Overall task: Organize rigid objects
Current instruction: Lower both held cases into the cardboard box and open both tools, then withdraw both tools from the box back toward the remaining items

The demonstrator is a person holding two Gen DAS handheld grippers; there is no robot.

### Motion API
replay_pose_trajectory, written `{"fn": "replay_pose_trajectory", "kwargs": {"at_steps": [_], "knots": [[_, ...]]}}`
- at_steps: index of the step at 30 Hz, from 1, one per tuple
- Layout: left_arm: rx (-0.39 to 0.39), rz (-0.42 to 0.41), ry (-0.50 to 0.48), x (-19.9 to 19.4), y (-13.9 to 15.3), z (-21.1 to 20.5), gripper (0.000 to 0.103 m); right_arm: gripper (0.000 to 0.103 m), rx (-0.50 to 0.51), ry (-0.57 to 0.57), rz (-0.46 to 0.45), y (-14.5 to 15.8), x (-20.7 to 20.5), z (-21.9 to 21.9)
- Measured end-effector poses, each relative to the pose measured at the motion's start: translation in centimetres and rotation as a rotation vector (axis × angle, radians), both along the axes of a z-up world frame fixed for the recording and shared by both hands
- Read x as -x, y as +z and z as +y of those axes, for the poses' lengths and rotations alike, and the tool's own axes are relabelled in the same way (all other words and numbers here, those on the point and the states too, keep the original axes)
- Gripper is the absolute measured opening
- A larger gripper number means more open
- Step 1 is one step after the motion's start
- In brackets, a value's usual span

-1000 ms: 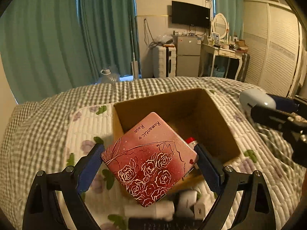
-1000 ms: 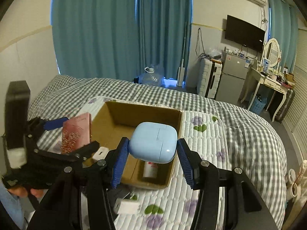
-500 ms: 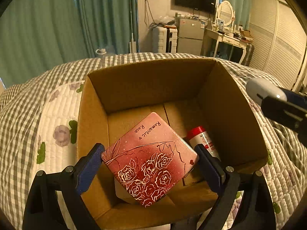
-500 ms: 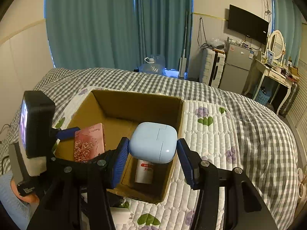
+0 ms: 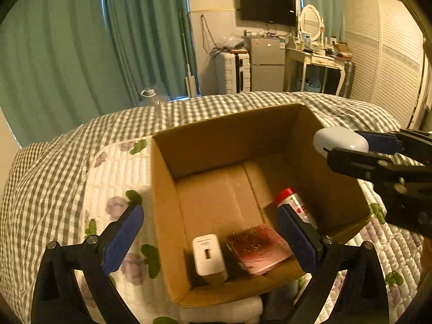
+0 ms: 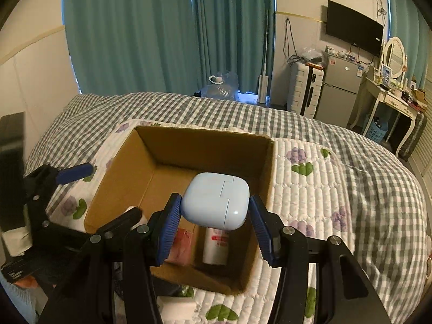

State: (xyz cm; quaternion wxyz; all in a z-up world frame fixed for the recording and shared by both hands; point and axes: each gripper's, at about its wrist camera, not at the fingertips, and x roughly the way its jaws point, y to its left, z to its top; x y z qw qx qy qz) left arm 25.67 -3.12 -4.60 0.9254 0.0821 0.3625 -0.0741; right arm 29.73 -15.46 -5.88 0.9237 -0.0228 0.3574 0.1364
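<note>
Right claw (image 6: pixel 214 222): you're pinching pale-blue rounded plastic case (image 6: pixel 215 200), directly above open brown cardboard box (image 6: pixel 151 145); drop straight down.
Left claw (image 5: pixel 213 239): spread, empty.

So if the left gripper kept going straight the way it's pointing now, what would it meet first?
Most likely the floor of the cardboard box: the open left gripper aims into it, roughly at the white charger and the red rose tin. Depth is unclear.

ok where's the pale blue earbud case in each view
Left wrist: the pale blue earbud case sits at the right edge, held in the right tongs above the box's right wall.
Right wrist: the case is at centre, clamped between the blue pads.
Shared landmark: the cardboard box.
</note>
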Motion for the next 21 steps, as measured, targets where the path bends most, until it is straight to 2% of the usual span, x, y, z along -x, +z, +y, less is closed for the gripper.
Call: {"fn": "replay_pose_trajectory", "kwargs": {"at_steps": [3, 4, 5, 6, 12, 17, 21], "knots": [[-0.004, -0.011, 0.006, -0.1, 0.0, 0.7, 0.101, 0.051, -0.015, 0.0, -0.004, -0.3, -1.4, 0.5], [-0.004, -0.016, 0.006, 0.0, 0.0, 0.8, 0.101, 0.057, -0.024, -0.002, -0.01, -0.4, -1.7, 0.6], [-0.003, -0.02, 0.009, 0.0, 0.0, 1.0, 0.101, 0.076, -0.036, -0.005, -0.019, -0.4, -2.1, 0.7], [0.003, -0.026, 0.013, 0.0, 0.1, 1.2, 0.101, 0.083, -0.044, -0.013, -0.024, -0.4, -2.5, 0.7], [0.042, -0.048, 0.02, 1.8, 1.5, 2.2, 0.101, 0.084, -0.025, -0.038, -0.019, -0.1, -1.5, 0.9], [0.051, -0.093, 0.041, 5.3, 4.2, 2.8, 0.101, 0.084, -0.002, -0.059, -0.012, 1.5, 1.8, 0.3], [0.015, -0.121, 0.071, 8.2, 5.9, 3.0, 0.102, 0.088, 0.022, -0.06, -0.036, 3.5, 5.7, 0.3]]}}
